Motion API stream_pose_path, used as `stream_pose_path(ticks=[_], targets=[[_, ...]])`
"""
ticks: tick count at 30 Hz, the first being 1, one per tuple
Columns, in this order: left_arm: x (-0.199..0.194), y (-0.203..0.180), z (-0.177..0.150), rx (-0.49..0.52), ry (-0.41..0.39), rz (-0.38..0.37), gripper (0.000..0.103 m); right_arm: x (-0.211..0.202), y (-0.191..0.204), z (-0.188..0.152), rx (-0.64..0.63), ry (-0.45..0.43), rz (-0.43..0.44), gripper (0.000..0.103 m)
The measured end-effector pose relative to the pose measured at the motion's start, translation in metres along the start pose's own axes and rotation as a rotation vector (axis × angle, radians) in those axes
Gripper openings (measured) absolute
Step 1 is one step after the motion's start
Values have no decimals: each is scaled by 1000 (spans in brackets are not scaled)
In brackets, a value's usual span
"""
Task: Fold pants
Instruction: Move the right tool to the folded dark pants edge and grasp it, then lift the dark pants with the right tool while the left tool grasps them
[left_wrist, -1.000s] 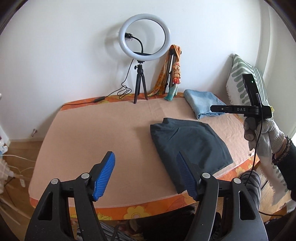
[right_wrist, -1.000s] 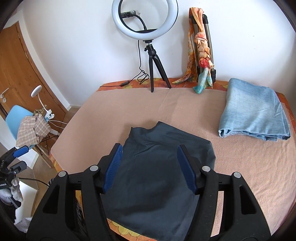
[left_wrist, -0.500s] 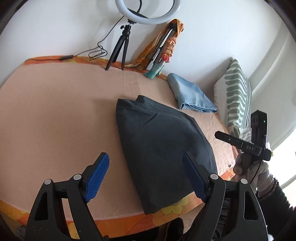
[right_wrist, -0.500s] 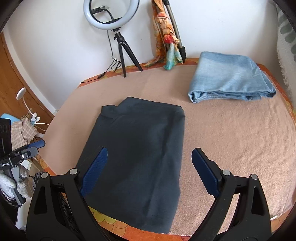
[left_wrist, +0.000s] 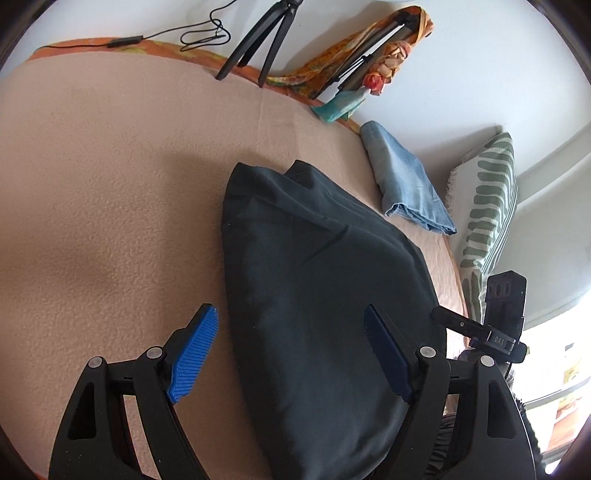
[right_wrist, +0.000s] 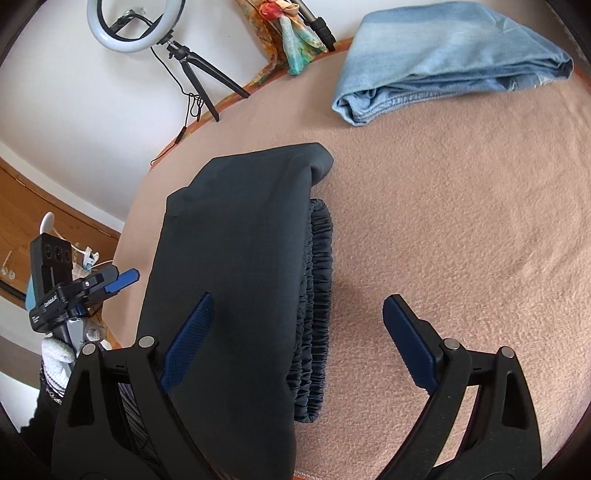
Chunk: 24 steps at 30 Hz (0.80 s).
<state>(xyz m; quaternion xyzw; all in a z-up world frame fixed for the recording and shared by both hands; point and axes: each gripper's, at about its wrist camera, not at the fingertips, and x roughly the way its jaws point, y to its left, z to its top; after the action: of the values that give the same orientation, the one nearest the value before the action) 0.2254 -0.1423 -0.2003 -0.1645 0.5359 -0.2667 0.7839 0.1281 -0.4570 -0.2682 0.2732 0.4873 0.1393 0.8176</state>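
Both hand-held grippers (left_wrist: 291, 332) (right_wrist: 299, 317) gape wide above dark pants (right_wrist: 236, 258).

"DAS" on the right gripper (left_wrist: 496, 338)

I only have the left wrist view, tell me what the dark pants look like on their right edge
Observer: Along the right edge of the dark pants, a gathered elastic waistband sticks out from under the top layer.
Operator: Where is the right hand-held gripper? I only see part of it.
Observer: The right hand-held gripper is wide open over that edge, one finger above the pants, the other above the blanket.
Operator: Is the ring light on the table?
Observer: Yes, the ring light stands on its tripod at the far edge by the wall.
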Motion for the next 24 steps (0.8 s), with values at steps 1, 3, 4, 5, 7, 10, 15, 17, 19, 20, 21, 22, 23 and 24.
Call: stream_pose_path(ticks=[1,3,4,5,7,10,15,17,19,20,21,22,23,24], targets=[[5,2,2,-9,15,-1,81,2,-4,0,13,6,17,95],[14,6,4,-24,45,-3,81,4,-7,1,22,0,54,95],[18,8,5,-28,58,2,81,5,-8,1,21,1,70,95],[22,9,5,-29,73,8,81,5,-8,1,19,1,85,95],[28,11,6,-29,98,15,81,8,-7,2,10,15,125,94],[32,11,6,-14,102,17,81,14,0,-1,-33,53,178,85],[33,10,8,1,97,-1,79,18,2,-1,-48,54,232,83],[36,8,9,8,91,-8,79,19,-4,1,-20,49,265,79],[36,7,8,14,83,-6,79,18,-12,0,20,50,288,67],[38,5,9,17,82,-8,78,18,-16,0,44,52,301,61],[39,5,8,17,85,-13,76,16,-19,-2,56,56,311,59],[39,4,8,20,81,-11,76,15,-19,-2,61,64,322,57],[41,2,8,26,81,-8,76,15,-18,-2,53,73,327,56],[41,0,8,33,80,-3,76,16,-16,-2,38,87,323,56]])
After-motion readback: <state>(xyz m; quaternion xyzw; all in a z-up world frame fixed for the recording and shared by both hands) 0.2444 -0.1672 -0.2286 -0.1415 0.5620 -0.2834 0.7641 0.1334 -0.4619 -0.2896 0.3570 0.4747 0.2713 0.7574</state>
